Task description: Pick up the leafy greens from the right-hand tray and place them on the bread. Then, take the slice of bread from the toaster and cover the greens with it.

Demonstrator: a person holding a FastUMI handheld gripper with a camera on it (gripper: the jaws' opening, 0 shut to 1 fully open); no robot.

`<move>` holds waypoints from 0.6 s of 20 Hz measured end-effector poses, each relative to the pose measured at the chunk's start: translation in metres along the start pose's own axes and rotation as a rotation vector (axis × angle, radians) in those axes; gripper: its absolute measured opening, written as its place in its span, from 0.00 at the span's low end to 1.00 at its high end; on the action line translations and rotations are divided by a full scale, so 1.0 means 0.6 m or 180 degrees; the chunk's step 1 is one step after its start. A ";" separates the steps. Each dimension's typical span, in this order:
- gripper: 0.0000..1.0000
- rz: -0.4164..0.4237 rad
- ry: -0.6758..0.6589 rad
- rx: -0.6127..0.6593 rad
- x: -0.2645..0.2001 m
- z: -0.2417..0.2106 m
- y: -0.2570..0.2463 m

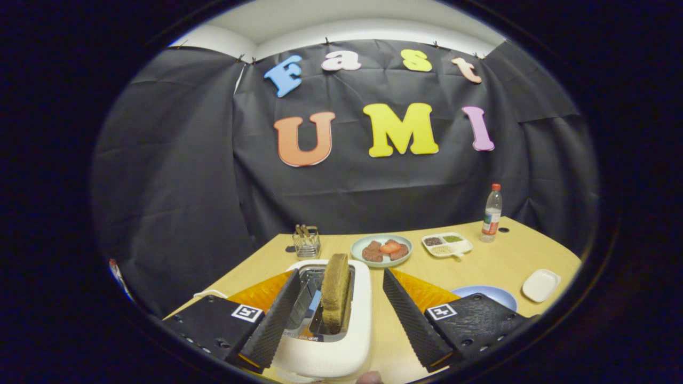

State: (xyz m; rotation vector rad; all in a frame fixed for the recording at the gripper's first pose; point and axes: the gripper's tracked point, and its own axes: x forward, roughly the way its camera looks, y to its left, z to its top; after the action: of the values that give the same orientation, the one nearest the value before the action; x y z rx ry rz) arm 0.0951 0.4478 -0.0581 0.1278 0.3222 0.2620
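Note:
A white toaster [341, 341] stands right under my gripper [341, 290], with a brown slice of bread [335, 292] sticking up out of its right slot. My two fingers are open and flank the slice without touching it. One fingertip [291, 290] sits over the toaster's left slot, the other fingertip [392, 290] stands off the toaster's right side. A blue plate [493, 295] peeks out behind the right finger; what lies on it is hidden.
Beyond the toaster on the wooden table sit a pale plate [381, 250] with meat and a red slice, a white divided tray [447, 245], a glass holder with sticks [307, 242], a bottle [492, 213] and a small white dish [540, 285].

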 end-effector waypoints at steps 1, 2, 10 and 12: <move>0.93 -0.0025 0.0057 0.0001 0.009 -0.008 0.001; 0.83 -0.0053 0.0130 0.0016 0.019 -0.016 0.000; 0.16 -0.0016 0.0226 0.0212 0.025 0.005 0.004; 0.09 0.0083 -0.0025 0.0275 0.013 0.040 0.005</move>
State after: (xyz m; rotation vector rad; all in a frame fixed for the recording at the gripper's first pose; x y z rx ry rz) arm 0.1097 0.4508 -0.0371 0.2182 0.3244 0.2735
